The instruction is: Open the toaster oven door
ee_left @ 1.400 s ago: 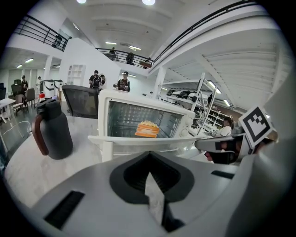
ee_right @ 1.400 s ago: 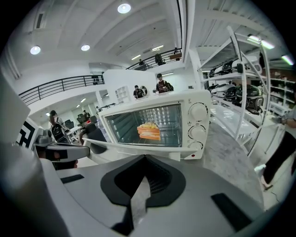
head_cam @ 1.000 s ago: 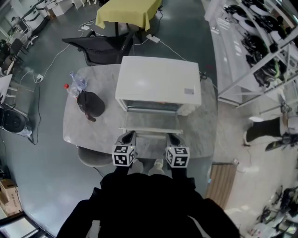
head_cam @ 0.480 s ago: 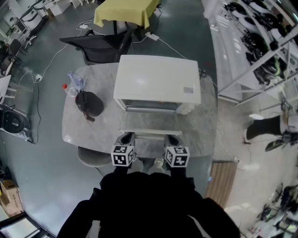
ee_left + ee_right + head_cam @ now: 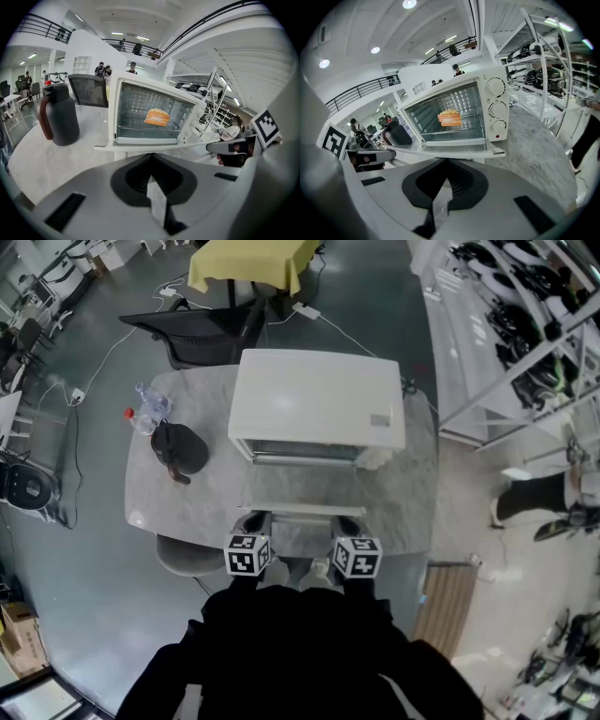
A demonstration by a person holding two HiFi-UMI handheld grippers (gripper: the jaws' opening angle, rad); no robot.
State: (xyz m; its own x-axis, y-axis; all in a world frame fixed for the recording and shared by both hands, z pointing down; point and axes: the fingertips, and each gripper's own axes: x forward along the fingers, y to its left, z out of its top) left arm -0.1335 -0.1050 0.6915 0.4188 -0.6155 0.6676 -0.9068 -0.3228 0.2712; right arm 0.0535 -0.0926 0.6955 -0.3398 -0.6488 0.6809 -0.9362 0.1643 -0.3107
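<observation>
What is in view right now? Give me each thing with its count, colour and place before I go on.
toaster oven: one, white, middle of the table; its door lies folded down flat toward the person
food item: one, orange and yellow layers, on the rack inside the oven
jug: one, black with a reddish-brown handle, left of the oven
water bottle: one, clear with a red cap, behind the jug
table: one, grey marble
office chair: one, black, beyond the table
cloth-covered table: one, yellow, further back
shelving rack: one, white, at right
left gripper: jaws together, empty, before the door's left end
right gripper: jaws together, empty, before its right end
</observation>
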